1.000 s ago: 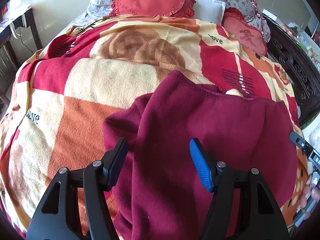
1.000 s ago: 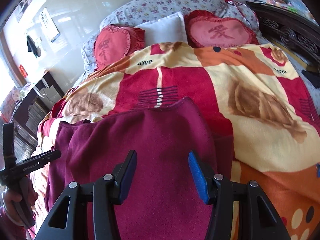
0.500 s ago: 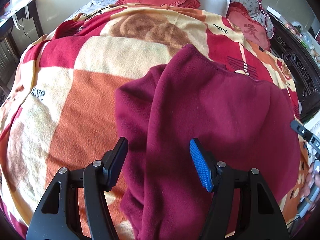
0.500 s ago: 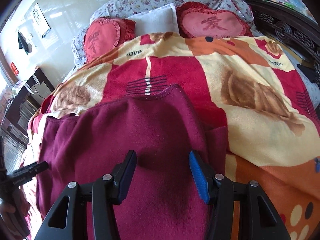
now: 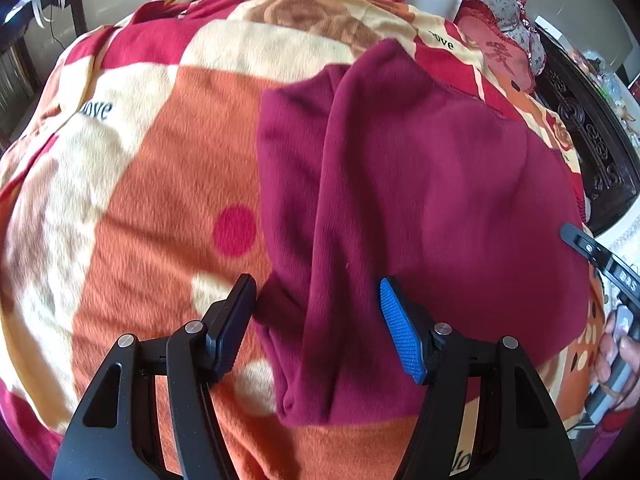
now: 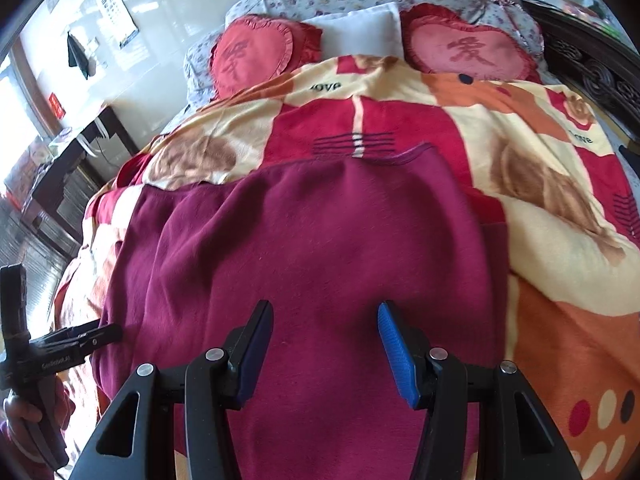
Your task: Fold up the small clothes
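A dark red fleece garment (image 5: pixel 420 184) lies spread on the patterned blanket, with one side folded inward along its left edge. It also fills the middle of the right wrist view (image 6: pixel 320 248). My left gripper (image 5: pixel 316 316) is open and empty, held just above the garment's near left part. My right gripper (image 6: pixel 326 340) is open and empty, held above the garment's near middle. The right gripper shows at the right edge of the left wrist view (image 5: pixel 600 264), and the left gripper shows at the left edge of the right wrist view (image 6: pixel 60 344).
The red, orange and cream blanket (image 5: pixel 140 200) covers the bed. Two red heart cushions (image 6: pixel 260 56) and a white pillow (image 6: pixel 356 28) lie at the head. A dark carved bed frame (image 5: pixel 588 140) runs along the right. A dark desk (image 6: pixel 68 168) stands left of the bed.
Both grippers have pulled back toward the near edge of the bed and tilted down. The garment's near hem has come into the left wrist view. Both stay open.
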`<state>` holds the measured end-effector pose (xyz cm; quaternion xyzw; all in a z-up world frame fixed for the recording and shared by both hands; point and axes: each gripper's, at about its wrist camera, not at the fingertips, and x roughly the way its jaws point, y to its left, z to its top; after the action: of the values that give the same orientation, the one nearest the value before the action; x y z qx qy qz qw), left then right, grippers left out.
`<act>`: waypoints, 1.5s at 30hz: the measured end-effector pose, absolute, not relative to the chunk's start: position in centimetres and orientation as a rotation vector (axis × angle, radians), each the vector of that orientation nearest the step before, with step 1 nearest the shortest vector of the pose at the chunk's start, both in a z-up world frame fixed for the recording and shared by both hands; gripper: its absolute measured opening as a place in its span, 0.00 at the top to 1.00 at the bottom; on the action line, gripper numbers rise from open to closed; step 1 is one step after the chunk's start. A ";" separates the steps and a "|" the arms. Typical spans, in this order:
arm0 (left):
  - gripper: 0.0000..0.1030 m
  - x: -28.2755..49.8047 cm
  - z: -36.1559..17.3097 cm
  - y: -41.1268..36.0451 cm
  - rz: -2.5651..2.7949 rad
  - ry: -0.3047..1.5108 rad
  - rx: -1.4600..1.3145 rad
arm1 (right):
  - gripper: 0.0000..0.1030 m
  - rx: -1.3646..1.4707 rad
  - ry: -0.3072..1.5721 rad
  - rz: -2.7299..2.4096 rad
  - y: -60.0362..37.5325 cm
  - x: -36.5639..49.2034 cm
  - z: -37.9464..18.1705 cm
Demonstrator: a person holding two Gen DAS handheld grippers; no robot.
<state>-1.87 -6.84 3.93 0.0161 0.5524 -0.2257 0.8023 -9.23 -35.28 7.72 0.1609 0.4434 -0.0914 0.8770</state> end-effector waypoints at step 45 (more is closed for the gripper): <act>0.35 -5.4 2.7 -0.9 -0.558 1.235 -0.186 | 0.46 0.272 1.062 0.040 -20.7 1.7 8.4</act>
<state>-5.38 -0.86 2.66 -0.0858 0.5704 -0.2579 0.7751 1.71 -20.67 8.41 0.1291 0.5048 0.0191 0.8533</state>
